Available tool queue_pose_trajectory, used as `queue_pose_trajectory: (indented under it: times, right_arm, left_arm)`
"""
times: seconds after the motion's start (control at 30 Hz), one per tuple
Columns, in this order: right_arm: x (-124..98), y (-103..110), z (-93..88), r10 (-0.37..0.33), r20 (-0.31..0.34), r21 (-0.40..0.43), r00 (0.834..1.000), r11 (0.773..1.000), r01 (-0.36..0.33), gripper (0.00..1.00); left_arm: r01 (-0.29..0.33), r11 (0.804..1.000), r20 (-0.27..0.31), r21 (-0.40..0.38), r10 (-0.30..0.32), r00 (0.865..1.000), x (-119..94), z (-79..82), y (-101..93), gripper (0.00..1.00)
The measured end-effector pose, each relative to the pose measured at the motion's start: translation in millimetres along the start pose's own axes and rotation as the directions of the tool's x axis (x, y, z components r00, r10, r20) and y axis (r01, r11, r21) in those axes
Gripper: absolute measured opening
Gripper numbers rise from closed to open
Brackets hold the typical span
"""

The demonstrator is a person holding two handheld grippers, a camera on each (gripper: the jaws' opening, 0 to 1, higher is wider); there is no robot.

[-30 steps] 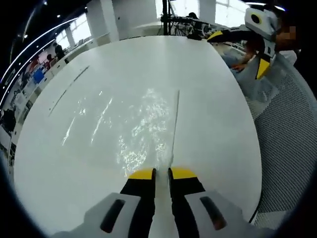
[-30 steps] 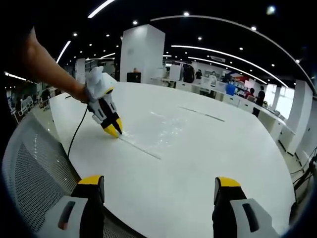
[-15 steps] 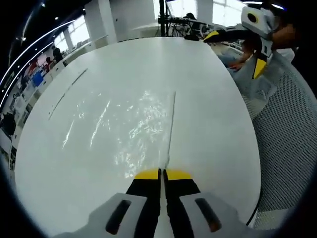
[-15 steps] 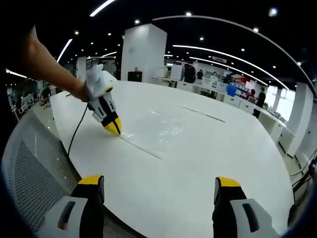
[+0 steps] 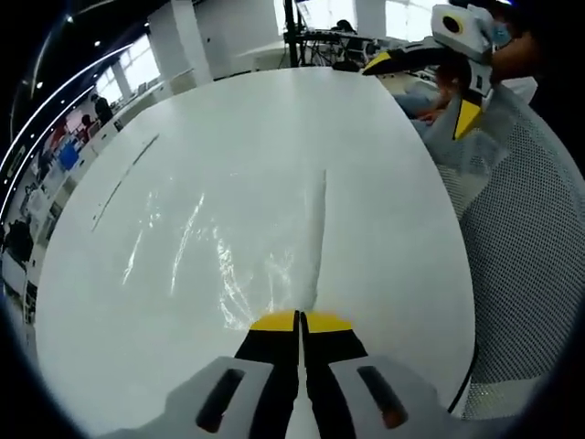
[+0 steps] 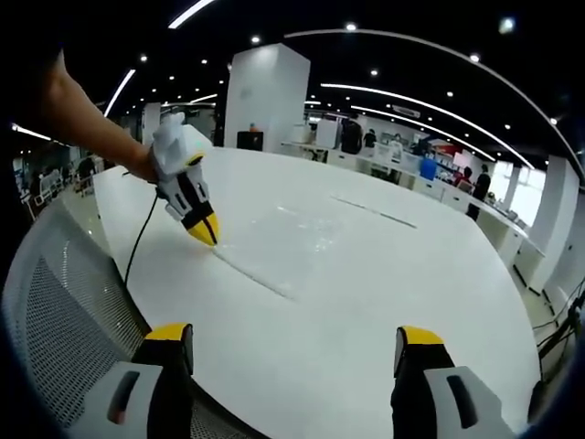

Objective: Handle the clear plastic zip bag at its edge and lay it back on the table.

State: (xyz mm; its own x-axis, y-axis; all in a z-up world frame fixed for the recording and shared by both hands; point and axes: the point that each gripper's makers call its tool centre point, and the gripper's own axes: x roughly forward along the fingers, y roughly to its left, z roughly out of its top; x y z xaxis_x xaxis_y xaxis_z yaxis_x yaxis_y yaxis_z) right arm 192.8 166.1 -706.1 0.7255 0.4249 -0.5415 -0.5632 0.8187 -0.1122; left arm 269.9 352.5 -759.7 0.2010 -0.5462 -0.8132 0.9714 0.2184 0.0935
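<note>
Clear plastic zip bag [image 5: 247, 238] is pinched at its near edge by the clenched left gripper [image 5: 300, 322], lying mostly on the white table [image 5: 384, 183]; right gripper [image 6: 294, 352] is held agape, well back, presumably spare.

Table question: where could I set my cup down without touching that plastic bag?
The table is bare between the right gripper and the clear zip bag, also past the bag toward the far rim. It is crowded only at the bag's near edge, pinched by the left gripper.

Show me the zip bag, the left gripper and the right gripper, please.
zip bag [image 5: 233, 242], left gripper view, crinkled clear middle.
left gripper [image 5: 300, 321], left gripper view, between yellow tips.
right gripper [image 6: 294, 347], right gripper view, between tips.
</note>
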Motion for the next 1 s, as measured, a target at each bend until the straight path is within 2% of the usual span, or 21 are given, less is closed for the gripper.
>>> queue_pose_trajectory:
  times: [0.3,0.53,0.83,1.0]
  right_arm:
    - [-1,1,2.2,-0.009,-0.012,-0.029,1.000,1.000,0.008,0.91]
    - [-1,2,4.8,-0.014,-0.033,-0.084,0.999,0.996,0.011,0.90]
    - [1,6,13.4,0.005,-0.045,-0.127,0.999,0.992,-0.011,0.84]
    - [3,12,19.9,0.032,-0.053,-0.154,0.998,0.987,-0.040,0.77]
  left_arm:
    - [-0.006,1.000,-0.004,0.015,0.006,1.000,-7,-3.9,-4.8,0.00]
    - [-0.006,1.000,-0.011,0.028,0.006,1.000,-15,-1.6,-12.7,0.00]
    - [-0.015,1.000,-0.016,0.023,0.015,1.000,-22,-3.2,-18.8,0.00]
    - [-0.032,0.999,-0.032,0.034,0.033,0.999,-28,-2.4,-23.9,0.00]
